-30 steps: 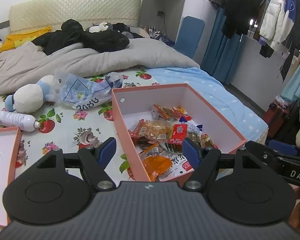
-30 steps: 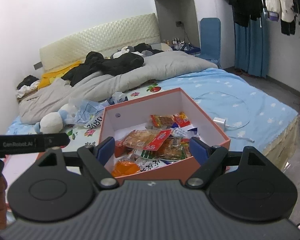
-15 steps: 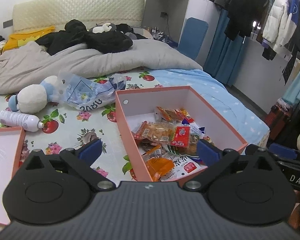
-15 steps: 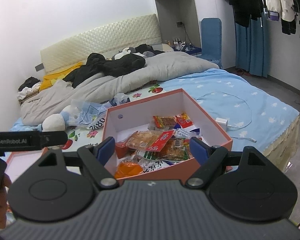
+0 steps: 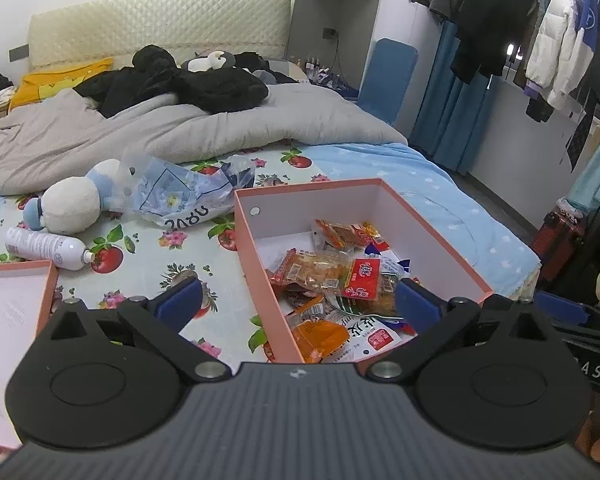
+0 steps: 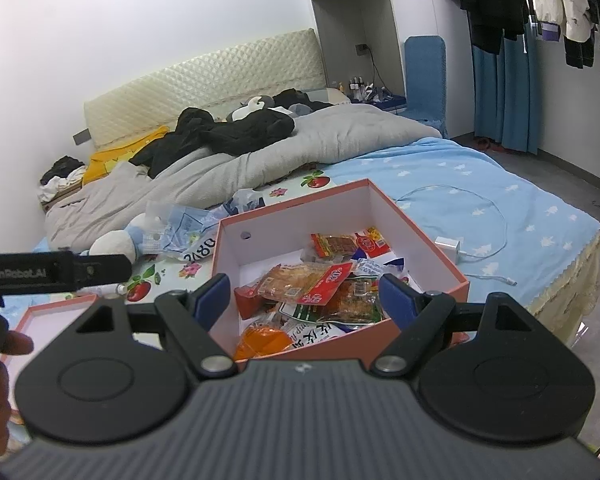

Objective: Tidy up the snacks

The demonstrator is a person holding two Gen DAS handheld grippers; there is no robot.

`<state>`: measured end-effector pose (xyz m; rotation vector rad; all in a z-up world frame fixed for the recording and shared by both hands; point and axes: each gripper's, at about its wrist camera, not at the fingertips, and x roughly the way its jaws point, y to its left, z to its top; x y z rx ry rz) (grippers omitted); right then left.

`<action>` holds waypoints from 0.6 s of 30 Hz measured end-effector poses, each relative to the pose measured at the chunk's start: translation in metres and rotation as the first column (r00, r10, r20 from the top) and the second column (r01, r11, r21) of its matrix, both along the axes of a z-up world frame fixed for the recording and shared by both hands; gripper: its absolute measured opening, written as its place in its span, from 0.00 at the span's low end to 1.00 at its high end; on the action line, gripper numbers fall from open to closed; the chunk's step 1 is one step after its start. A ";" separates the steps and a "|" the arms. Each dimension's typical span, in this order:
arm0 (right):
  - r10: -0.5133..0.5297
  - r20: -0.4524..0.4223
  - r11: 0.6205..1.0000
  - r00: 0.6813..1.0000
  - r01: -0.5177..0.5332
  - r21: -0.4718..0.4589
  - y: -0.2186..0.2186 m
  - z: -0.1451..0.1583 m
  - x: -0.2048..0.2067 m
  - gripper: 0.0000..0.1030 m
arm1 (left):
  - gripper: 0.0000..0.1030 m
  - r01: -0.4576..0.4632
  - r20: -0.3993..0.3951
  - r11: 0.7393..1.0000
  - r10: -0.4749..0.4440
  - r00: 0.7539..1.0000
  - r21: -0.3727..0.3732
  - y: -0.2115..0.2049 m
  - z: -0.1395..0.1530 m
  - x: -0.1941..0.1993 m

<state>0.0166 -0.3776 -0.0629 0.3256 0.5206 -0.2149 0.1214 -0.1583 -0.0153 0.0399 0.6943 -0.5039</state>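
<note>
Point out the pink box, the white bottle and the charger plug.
pink box [image 5: 260, 276], left wrist view, on its left wall.
white bottle [image 5: 40, 246], left wrist view, mid-body.
charger plug [image 6: 447, 247], right wrist view, on its white top face.

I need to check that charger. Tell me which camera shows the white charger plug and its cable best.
The right wrist view. The white charger plug lies in plain sight on the blue sheet beside the pink box, its cable looping behind it. In the left wrist view the plug is hidden behind the box wall; only a faint cable line shows.
</note>
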 end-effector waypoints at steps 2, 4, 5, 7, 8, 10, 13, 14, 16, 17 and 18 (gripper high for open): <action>-0.001 -0.003 1.000 1.000 0.001 0.000 0.001 0.000 0.001 0.81 | 1.00 0.000 -0.006 1.000 0.000 1.000 0.000 0.001 0.001 0.000; -0.003 -0.004 1.000 1.000 0.003 0.000 0.001 0.000 0.001 0.81 | 1.00 -0.001 -0.011 1.000 0.001 1.000 -0.007 0.002 0.001 0.000; -0.005 -0.004 1.000 1.000 0.005 -0.001 0.002 0.000 0.001 0.81 | 1.00 0.001 -0.013 1.000 -0.001 1.000 -0.007 0.002 0.001 0.001; -0.008 -0.003 1.000 1.000 0.008 0.002 0.002 0.000 0.001 0.81 | 1.00 0.005 -0.010 1.000 -0.005 1.000 -0.003 0.002 0.002 0.000; -0.008 -0.004 1.000 1.000 0.008 0.000 0.003 0.000 0.001 0.81 | 1.00 0.005 -0.005 1.000 -0.005 1.000 0.001 0.002 0.003 -0.001; -0.006 -0.002 1.000 1.000 0.006 0.000 0.003 0.001 0.001 0.81 | 1.00 0.004 0.005 1.000 -0.004 1.000 0.005 0.002 0.004 -0.002; -0.006 -0.001 1.000 1.000 0.006 0.000 0.003 0.001 0.001 0.81 | 1.00 -0.001 0.006 1.000 0.001 1.000 0.008 0.002 0.005 -0.003; -0.005 0.000 1.000 1.000 0.005 0.003 0.003 0.001 0.000 0.81 | 1.00 0.001 0.009 1.000 -0.001 1.000 0.007 0.002 0.006 -0.004; -0.002 0.003 1.000 1.000 0.002 0.004 0.004 0.001 -0.001 0.81 | 1.00 0.003 0.012 1.000 -0.003 1.000 0.007 0.003 0.006 -0.005; -0.001 0.002 1.000 1.000 0.001 0.003 0.004 0.001 -0.001 0.81 | 1.00 0.002 0.011 1.000 -0.002 1.000 0.006 0.003 0.006 -0.005; -0.001 0.001 1.000 1.000 0.001 0.002 0.004 0.001 -0.001 0.81 | 1.00 0.003 0.011 1.000 -0.003 1.000 0.003 0.004 0.007 -0.006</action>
